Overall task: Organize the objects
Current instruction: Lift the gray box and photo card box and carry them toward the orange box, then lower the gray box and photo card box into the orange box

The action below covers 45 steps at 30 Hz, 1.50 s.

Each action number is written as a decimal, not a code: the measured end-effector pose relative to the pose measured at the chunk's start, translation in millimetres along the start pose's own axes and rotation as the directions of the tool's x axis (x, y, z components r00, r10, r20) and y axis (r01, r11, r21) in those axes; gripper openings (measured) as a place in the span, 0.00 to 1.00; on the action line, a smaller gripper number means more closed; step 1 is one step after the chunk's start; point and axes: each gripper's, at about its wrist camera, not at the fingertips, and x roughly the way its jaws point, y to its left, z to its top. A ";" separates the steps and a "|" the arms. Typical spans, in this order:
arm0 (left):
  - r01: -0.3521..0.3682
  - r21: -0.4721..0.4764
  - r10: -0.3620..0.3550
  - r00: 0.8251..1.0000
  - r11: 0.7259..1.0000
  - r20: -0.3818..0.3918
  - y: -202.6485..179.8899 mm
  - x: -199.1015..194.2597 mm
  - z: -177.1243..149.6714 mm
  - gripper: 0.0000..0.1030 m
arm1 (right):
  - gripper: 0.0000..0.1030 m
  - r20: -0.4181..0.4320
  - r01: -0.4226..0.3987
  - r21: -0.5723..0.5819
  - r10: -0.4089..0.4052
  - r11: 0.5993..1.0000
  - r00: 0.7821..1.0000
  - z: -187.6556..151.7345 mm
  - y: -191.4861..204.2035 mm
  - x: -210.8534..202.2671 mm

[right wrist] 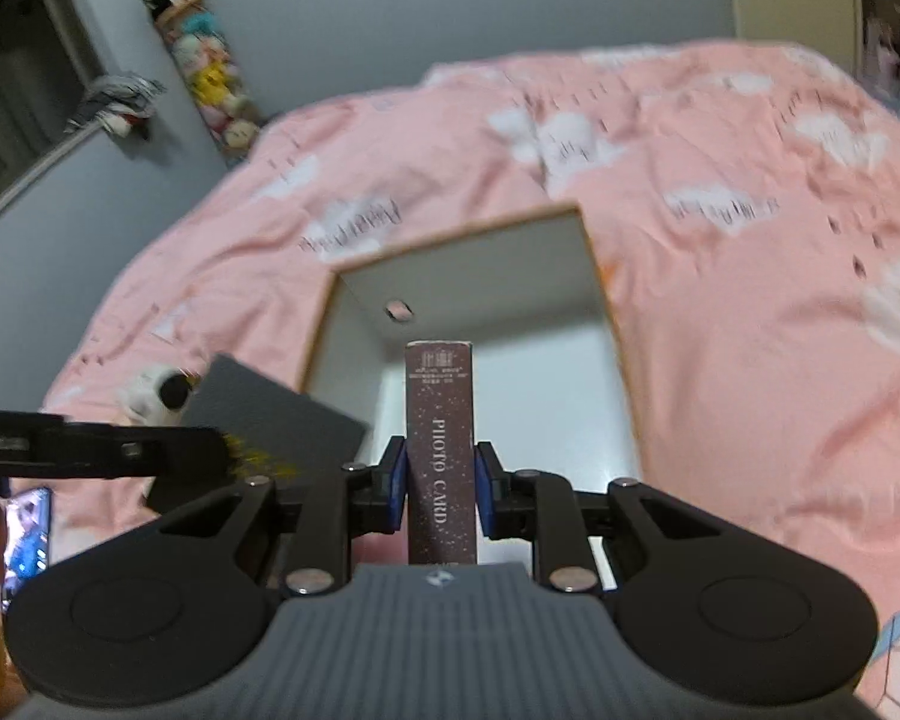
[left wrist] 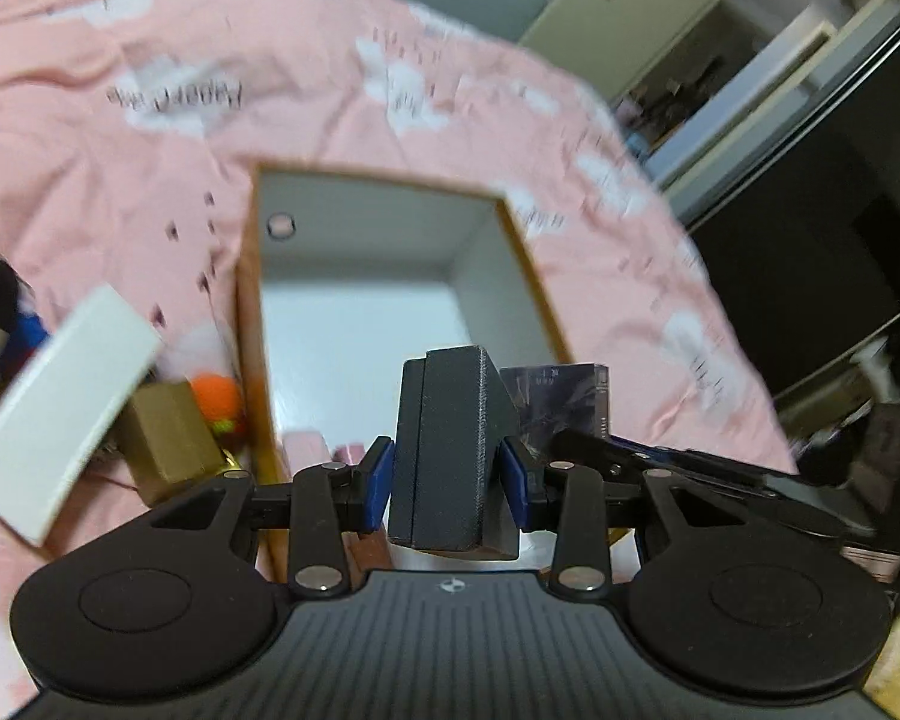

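A: What's in your tools?

B: My left tool (left wrist: 447, 474) is clamped on a dark grey box (left wrist: 444, 450); my right tool (right wrist: 438, 480) pinches a maroon photo card box (right wrist: 440, 450).

A: Beyond?

B: The open white bin (right wrist: 480, 276) on the pink bed (right wrist: 720, 300).

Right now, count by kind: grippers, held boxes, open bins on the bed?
Grippers: 2, left gripper and right gripper
Held boxes: 2, dark grey box and brown photo card box
Open bins: 1, white bin
Total: 5
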 end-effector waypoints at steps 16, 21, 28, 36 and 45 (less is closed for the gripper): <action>-0.187 0.058 0.194 0.966 0.981 -0.172 -14.0 79.6 -20.8 0.40 | 0.23 -0.159 0.087 -0.006 -0.086 0.996 0.983 -20.9 -21.1 48.9; -0.144 0.007 0.142 0.963 0.990 -0.228 -8.9 87.0 -21.0 0.37 | 0.23 -0.167 0.109 -0.047 -0.115 0.993 0.979 -18.2 -20.4 52.0; -0.043 -0.089 0.022 0.974 0.995 -0.223 7.1 75.7 -19.8 0.43 | 0.23 -0.178 0.114 -0.086 -0.127 0.990 0.976 -17.4 -18.1 54.8; -0.059 -0.038 0.058 0.998 0.998 -0.036 14.2 22.9 -14.4 0.43 | 0.23 -0.180 0.107 -0.104 -0.125 0.989 0.976 -18.1 -2.7 61.1; -0.129 -0.038 0.130 0.991 0.991 0.039 35.4 -2.8 -22.2 0.43 | 0.23 -0.249 0.104 -0.086 -0.122 0.991 0.961 -24.5 -1.1 81.7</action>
